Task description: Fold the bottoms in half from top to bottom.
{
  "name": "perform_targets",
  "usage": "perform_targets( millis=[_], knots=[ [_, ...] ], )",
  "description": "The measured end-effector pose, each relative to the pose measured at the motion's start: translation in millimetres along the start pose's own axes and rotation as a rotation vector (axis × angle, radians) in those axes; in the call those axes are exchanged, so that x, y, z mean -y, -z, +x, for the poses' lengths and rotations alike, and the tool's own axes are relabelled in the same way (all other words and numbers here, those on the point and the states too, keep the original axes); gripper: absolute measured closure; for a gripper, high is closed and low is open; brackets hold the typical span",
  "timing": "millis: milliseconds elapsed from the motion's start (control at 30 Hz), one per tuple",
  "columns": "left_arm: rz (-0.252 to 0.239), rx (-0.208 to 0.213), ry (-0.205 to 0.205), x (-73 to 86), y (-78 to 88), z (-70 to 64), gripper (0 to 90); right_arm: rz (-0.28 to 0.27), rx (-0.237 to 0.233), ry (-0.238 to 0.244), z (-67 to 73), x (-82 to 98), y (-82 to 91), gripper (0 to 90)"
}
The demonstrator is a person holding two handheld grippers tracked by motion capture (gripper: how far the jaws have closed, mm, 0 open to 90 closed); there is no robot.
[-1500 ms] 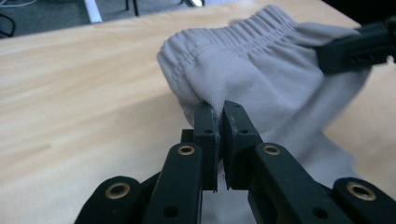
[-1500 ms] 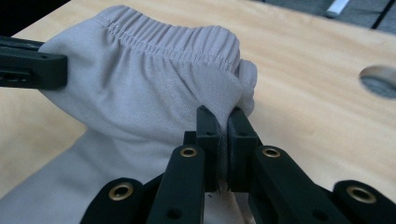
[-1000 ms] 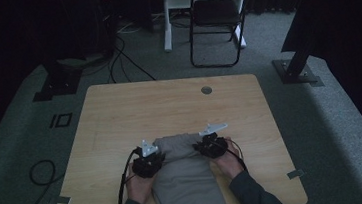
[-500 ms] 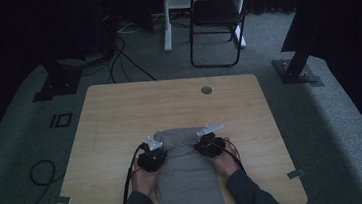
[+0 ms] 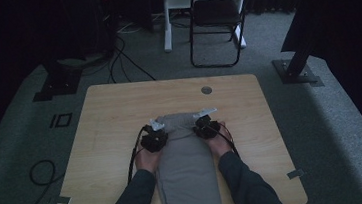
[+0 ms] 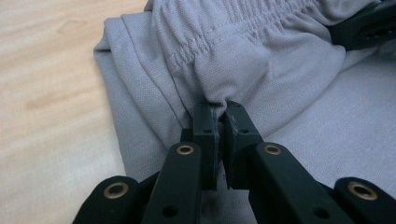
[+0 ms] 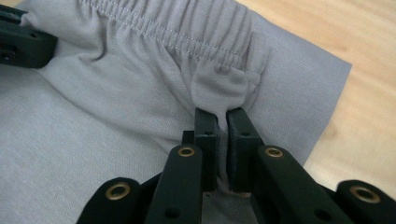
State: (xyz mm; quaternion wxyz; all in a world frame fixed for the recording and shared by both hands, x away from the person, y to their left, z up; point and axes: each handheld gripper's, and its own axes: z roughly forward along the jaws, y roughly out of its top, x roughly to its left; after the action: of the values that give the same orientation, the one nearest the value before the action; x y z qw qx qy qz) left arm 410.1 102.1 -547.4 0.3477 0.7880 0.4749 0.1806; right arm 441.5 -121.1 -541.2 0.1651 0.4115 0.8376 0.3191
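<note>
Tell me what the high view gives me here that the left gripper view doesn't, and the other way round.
High view alone: the whole wooden table, both forearms, the folding chair and floor cables beyond, and the grey garment running back over the near table edge. Left gripper view alone: the close-up of the grip, with the left gripper and its fingers shut on a pinch of fabric just below the gathered elastic waistband. Shared: the garment, the tabletop beside it, and the right gripper, seen as a dark shape at the left gripper view's top right.
</note>
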Motion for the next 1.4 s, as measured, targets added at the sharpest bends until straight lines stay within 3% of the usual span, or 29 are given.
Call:
perform_targets(
  millis=[133, 233, 333, 500, 667, 733, 767, 867, 900, 933, 1000, 1067, 1133, 1167, 1200, 1333, 1400],
  knots=[
    [-0.002, -0.001, 0.044, -7.7, -7.7, 7.2, 85.3, 0.018, 0.022, -0.006, -3.9, -11.0, -7.8, 85.1],
    [0.011, -0.016, 0.029, -11.3, -9.3, 6.1, 85.2, 0.027, 0.049, 0.018, -1.4, -14.6, -10.1, 85.2],
    [0.024, -0.02, 0.025, -13.4, -9.1, 5.7, 85.2, 0.022, 0.047, 0.013, -2.3, -14.8, -10.6, 85.2],
    [0.023, -0.026, 0.011, -18.3, -3.9, 5.3, 85.3, 0.006, 0.009, -0.047, -9.7, -16.6, -6.2, 85.4],
    [-0.06, 0.005, 0.023, -35.4, 25.1, 9.2, 85.6, -0.075, 0.016, -0.01, -8.9, -29.2, 20.1, 85.5],
    [-0.06, 0.005, 0.023, -35.4, 25.1, 9.2, 85.6, -0.088, 0.016, 0.002, -7.8, -31.4, 26.0, 85.5],
    [-0.116, 0.027, 0.017, -46.4, 49.5, 7.4, 85.7, -0.119, 0.02, 0.026, -5.0, -35.8, 40.3, 85.6],
    [-0.161, 0.059, 0.001, -50.8, 74.5, 0.9, 85.8, -0.167, 0.016, 0.039, -2.6, -39.7, 61.0, 85.7],
    [-0.161, 0.059, 0.001, -50.8, 74.5, 0.9, 85.8, -0.182, 0.009, 0.038, -2.0, -40.1, 68.0, 85.7],
    [-0.175, 0.085, -0.013, -49.4, 90.7, -5.5, 85.8, -0.194, 0.005, 0.037, -0.6, -39.7, 75.3, 85.7],
    [-0.196, 0.118, -0.016, -43.2, 107.1, -12.5, 85.8, -0.212, -0.003, 0.053, 3.8, -37.0, 89.7, 85.6],
    [-0.196, 0.132, -0.047, -34.5, 119.2, -20.9, 85.8, -0.221, -0.011, 0.076, 9.7, -31.5, 101.7, 85.6],
    [-0.196, 0.132, -0.047, -34.5, 119.2, -20.9, 85.8, -0.223, -0.018, 0.085, 12.4, -27.5, 106.2, 85.6],
    [-0.169, 0.148, -0.072, -19.1, 125.7, -30.3, 85.8, -0.208, -0.027, 0.102, 18.1, -17.7, 110.0, 85.5],
    [-0.164, 0.147, -0.073, -14.2, 126.1, -32.2, 85.8, -0.203, -0.032, 0.108, 19.9, -13.2, 110.1, 85.4],
    [-0.116, 0.153, -0.059, 13.8, 117.4, -38.4, 85.7, -0.162, -0.066, 0.105, 29.3, 10.5, 104.6, 85.2],
    [-0.085, 0.167, -0.024, 29.5, 109.3, -38.9, 85.7, -0.138, -0.078, 0.101, 34.0, 22.1, 100.6, 85.2]
  ],
)
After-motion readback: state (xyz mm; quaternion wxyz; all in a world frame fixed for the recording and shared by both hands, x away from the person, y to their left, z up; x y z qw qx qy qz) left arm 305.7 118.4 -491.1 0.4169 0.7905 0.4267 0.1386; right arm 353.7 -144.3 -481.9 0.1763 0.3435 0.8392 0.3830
